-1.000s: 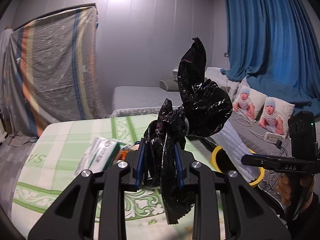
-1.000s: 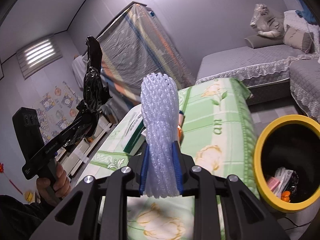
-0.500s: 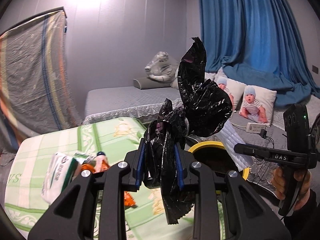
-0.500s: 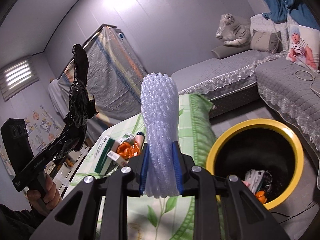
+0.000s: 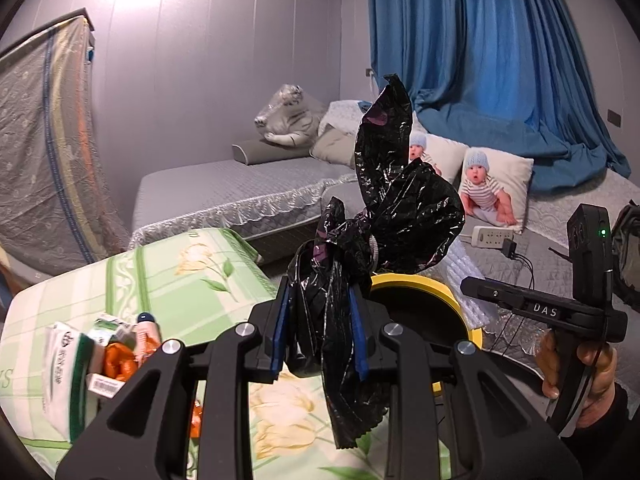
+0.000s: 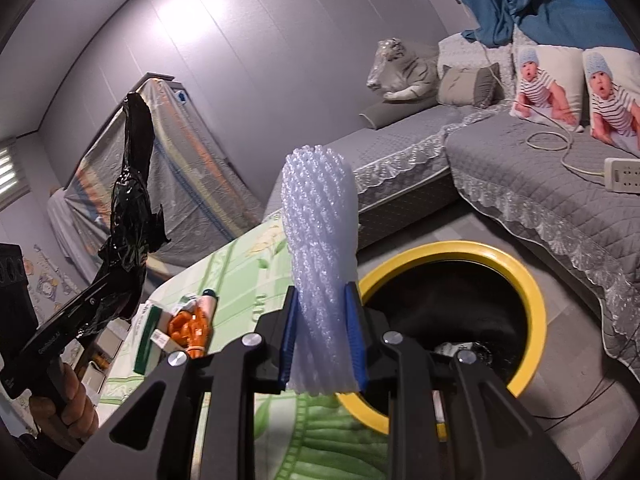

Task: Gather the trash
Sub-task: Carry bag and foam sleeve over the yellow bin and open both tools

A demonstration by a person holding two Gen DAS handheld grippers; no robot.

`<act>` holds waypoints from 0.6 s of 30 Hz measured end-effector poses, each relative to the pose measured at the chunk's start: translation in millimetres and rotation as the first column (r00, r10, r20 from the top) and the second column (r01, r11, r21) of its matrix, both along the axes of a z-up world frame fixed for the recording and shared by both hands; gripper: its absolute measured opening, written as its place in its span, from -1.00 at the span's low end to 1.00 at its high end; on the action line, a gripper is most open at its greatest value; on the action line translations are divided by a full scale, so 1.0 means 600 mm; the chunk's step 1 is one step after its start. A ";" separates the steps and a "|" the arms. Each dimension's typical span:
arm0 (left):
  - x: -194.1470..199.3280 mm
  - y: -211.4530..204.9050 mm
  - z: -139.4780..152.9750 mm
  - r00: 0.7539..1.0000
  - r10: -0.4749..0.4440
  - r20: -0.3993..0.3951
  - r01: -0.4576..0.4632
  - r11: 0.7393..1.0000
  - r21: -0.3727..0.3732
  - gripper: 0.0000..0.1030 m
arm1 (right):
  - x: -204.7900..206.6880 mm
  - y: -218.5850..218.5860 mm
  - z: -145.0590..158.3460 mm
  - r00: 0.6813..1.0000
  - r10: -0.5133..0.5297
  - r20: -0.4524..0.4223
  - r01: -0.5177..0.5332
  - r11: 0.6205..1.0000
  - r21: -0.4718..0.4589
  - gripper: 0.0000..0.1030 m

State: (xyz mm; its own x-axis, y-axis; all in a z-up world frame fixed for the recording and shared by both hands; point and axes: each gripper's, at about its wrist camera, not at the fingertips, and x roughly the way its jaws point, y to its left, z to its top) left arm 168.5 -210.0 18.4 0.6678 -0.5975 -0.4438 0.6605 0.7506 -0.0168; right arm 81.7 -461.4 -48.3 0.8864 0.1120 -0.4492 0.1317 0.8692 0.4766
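Landmark: yellow-rimmed bin (image 6: pixel 536 292), round, black inside, standing on the grey floor beside the green floral-print table (image 5: pixel 192 264).

Materials: the black plastic bag (image 5: pixel 384 232) is thin, glossy, heavily crinkled film, bunched into a knot with one flap standing up in a point and a ragged-edged tail hanging down. The foam net sleeve (image 6: pixel 320 240) is white, translucent, a soft tube of diamond mesh, twisted slightly, with a rounded top.

Left gripper (image 5: pixel 318 332): clenched on the black plastic bag, blue pads pressing the bunched middle. Bag sits between the fingers, flap above, tail below; in the left wrist view it hangs in front of the bin's near rim.

Right gripper (image 6: pixel 322 348): clenched on the foam net sleeve at its lower end; sleeve stands upright out of the jaws, just on the table side of the bin's rim.

Loose trash on the table, away from the bin: a green-and-white packet (image 5: pixel 64 372), orange wrappers (image 5: pixel 120 364), a small bottle (image 6: pixel 206 308), a barcoded box.

Hidden or unclear: bin contents mostly dark; a few pale and dark scraps at the bottom in the right wrist view, not identifiable. Gripper bodies cover the bin's near rim in both views. The bag hides part of a baby-print cushion (image 5: pixel 492 188) behind the bin.
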 end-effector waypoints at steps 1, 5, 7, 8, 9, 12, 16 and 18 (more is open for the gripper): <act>0.003 -0.008 -0.004 1.000 -0.008 -0.003 0.008 1.000 0.004 -0.52 | -0.001 -0.002 -0.004 1.000 -0.005 -0.005 0.005 1.000 0.001 -0.58; 0.013 -0.040 -0.021 1.000 -0.023 -0.011 0.023 0.999 0.022 -0.52 | 0.006 -0.027 -0.032 0.998 -0.046 -0.034 0.046 0.999 0.021 -0.58; 0.022 -0.055 -0.032 0.999 -0.025 -0.027 0.026 0.999 0.027 -0.51 | 0.005 -0.035 -0.043 0.996 -0.071 -0.049 0.073 0.997 0.030 -0.58; 0.026 -0.063 -0.039 0.999 -0.027 -0.036 0.028 0.999 0.029 -0.52 | 0.005 -0.039 -0.048 0.995 -0.082 -0.056 0.084 0.996 0.037 -0.58; 0.031 -0.072 -0.045 0.999 -0.028 -0.044 0.030 0.999 0.029 -0.52 | 0.007 -0.044 -0.054 0.994 -0.088 -0.063 0.091 0.995 0.046 -0.58; 0.051 -0.095 -0.067 0.996 -0.040 -0.083 0.042 0.999 0.028 -0.51 | 0.011 -0.059 -0.073 0.989 -0.116 -0.088 0.121 0.991 0.054 -0.58; 0.074 -0.130 -0.098 0.990 -0.051 -0.133 0.057 0.997 0.046 -0.51 | 0.014 -0.075 -0.096 0.979 -0.159 -0.127 0.167 0.984 0.056 -0.58; 0.089 -0.146 -0.115 0.986 -0.056 -0.160 0.067 0.996 0.063 -0.51 | 0.014 -0.083 -0.108 0.972 -0.182 -0.147 0.193 0.979 0.061 -0.58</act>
